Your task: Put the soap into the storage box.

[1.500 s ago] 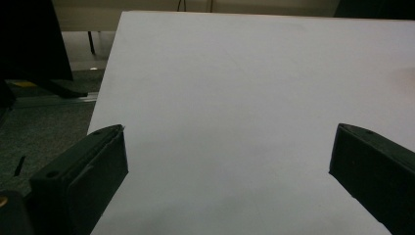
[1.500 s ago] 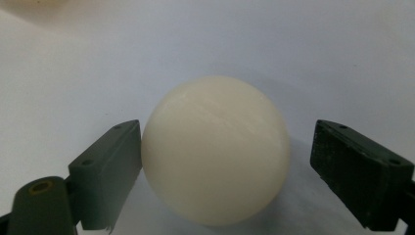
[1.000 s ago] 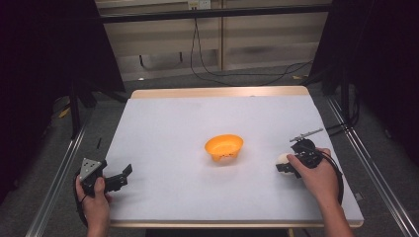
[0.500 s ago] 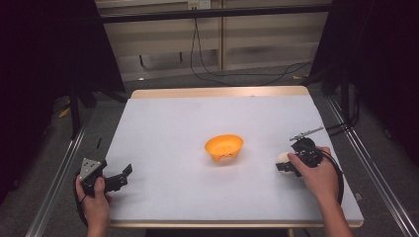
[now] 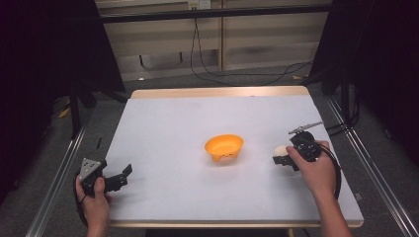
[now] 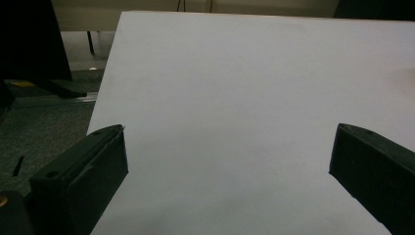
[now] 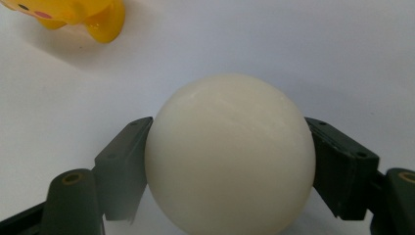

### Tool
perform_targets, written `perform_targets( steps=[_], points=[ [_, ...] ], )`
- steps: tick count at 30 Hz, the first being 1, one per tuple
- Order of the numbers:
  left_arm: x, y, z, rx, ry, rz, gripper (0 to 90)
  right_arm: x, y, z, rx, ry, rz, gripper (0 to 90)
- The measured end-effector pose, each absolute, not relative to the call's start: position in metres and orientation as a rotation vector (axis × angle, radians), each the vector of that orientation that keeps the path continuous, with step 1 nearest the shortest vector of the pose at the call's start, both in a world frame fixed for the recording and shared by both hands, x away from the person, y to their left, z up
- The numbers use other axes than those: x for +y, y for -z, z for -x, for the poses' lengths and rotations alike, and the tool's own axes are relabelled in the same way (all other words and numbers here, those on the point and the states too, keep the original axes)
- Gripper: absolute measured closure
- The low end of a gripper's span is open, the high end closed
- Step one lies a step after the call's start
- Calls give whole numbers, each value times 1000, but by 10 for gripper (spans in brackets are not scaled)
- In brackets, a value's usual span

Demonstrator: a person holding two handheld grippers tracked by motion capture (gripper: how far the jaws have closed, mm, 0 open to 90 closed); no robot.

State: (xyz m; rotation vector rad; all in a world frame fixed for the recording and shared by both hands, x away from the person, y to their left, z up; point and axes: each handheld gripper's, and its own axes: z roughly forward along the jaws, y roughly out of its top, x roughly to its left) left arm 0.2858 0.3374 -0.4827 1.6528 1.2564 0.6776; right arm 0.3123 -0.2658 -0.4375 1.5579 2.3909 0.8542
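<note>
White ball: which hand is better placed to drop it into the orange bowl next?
Right. Its tongs already clamp the white ball beside the orange bowl; the left tongs are open, over bare table.

A white table (image 5: 168, 128) with a light wooden edge takes the middle of the high view. An orange bowl (image 5: 224, 148) stands on it a little right of the centre. A cream-white ball (image 5: 280, 150) is at the right of the bowl, apart from it, near the right edge of the table.
</note>
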Motion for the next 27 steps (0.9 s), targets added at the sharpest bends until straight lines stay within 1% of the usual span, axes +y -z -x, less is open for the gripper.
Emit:
perform_targets(
  steps=[27],
  points=[
    [338, 483, -286, 1253, -670, -1652, 8, -226, 422, -336, 2508, -830, -1457, 240]
  ],
)
